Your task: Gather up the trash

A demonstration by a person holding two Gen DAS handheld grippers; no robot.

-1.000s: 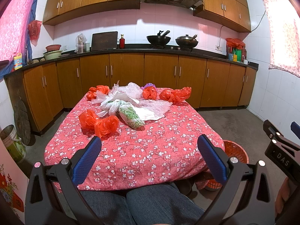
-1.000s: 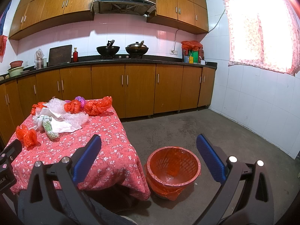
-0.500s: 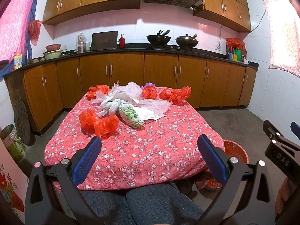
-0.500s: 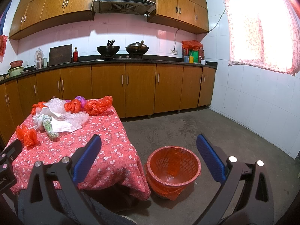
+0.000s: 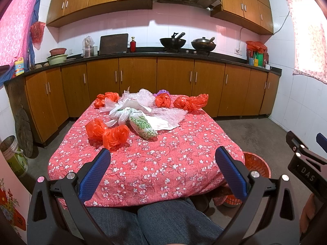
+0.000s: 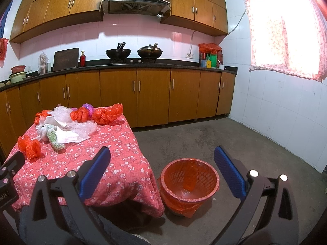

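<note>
Both my left gripper (image 5: 162,160) and right gripper (image 6: 162,160) gape empty; slippery orange bags (image 5: 107,131) may slide, and the bin (image 6: 189,181) seems far.

You see crumpled glossy orange plastic bags (image 5: 115,135) on a matt red flowered cloth (image 5: 163,159), a thin plastic liner in the orange lattice basket (image 6: 189,180), and rough grey concrete floor (image 6: 204,138).

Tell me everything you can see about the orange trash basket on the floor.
The orange trash basket is a round, lattice-walled plastic bin lined with an orange plastic bag folded over its rim. It stands upright and open on the concrete floor, beside the table's near right corner, close to the hanging tablecloth. Inside, only the liner shows. Nothing grips it.
</note>
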